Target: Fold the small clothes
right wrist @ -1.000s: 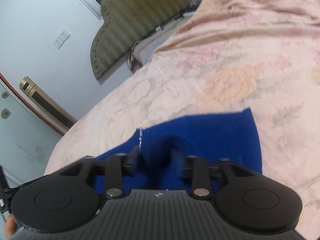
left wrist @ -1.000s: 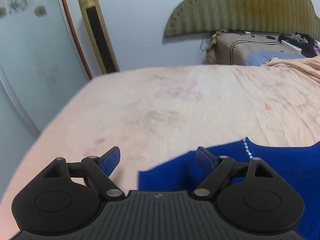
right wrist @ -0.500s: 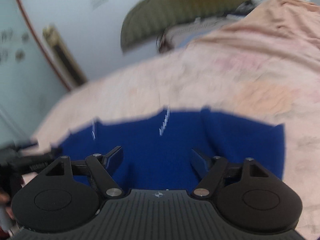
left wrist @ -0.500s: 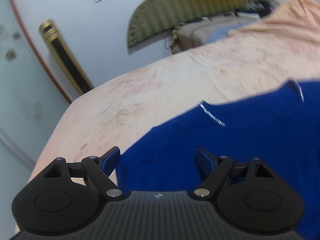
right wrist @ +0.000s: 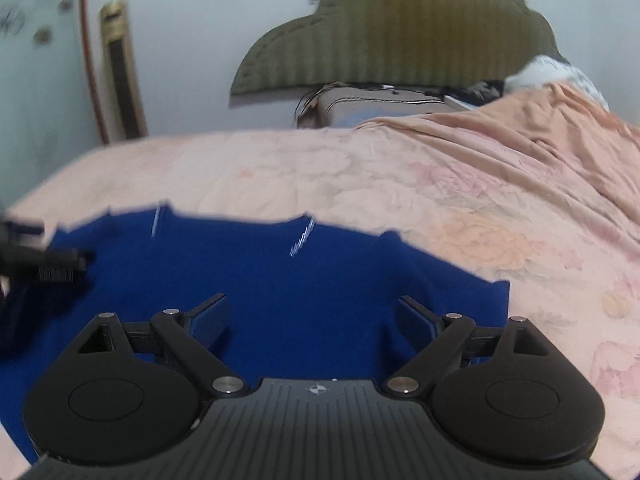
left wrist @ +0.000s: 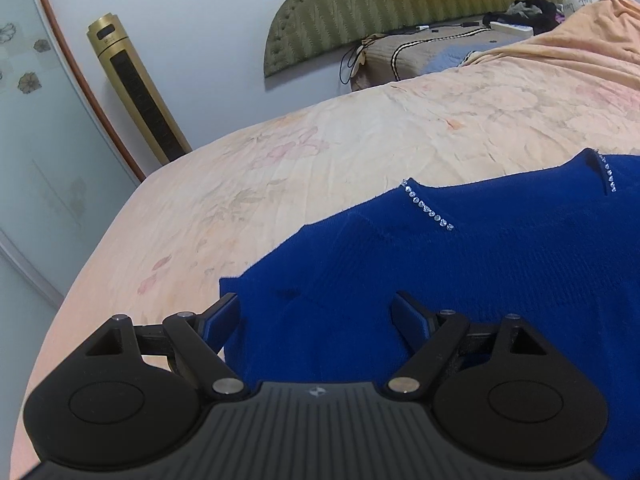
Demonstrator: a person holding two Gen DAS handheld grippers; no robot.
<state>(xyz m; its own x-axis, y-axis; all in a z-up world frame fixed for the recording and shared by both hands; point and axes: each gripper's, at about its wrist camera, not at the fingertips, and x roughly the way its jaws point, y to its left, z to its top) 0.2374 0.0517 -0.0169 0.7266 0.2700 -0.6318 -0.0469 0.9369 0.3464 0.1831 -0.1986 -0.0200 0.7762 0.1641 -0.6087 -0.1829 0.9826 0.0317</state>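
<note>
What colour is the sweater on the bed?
Deep royal blue, with two short lines of clear rhinestones at the neckline; the sweater shows sharpest in the left wrist view.

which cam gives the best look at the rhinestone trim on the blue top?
Left wrist. It is sharp there: the rhinestone trim shows bead by bead in two rows on the blue top. The right wrist view is motion-blurred, so the same rows are only pale streaks.
</note>
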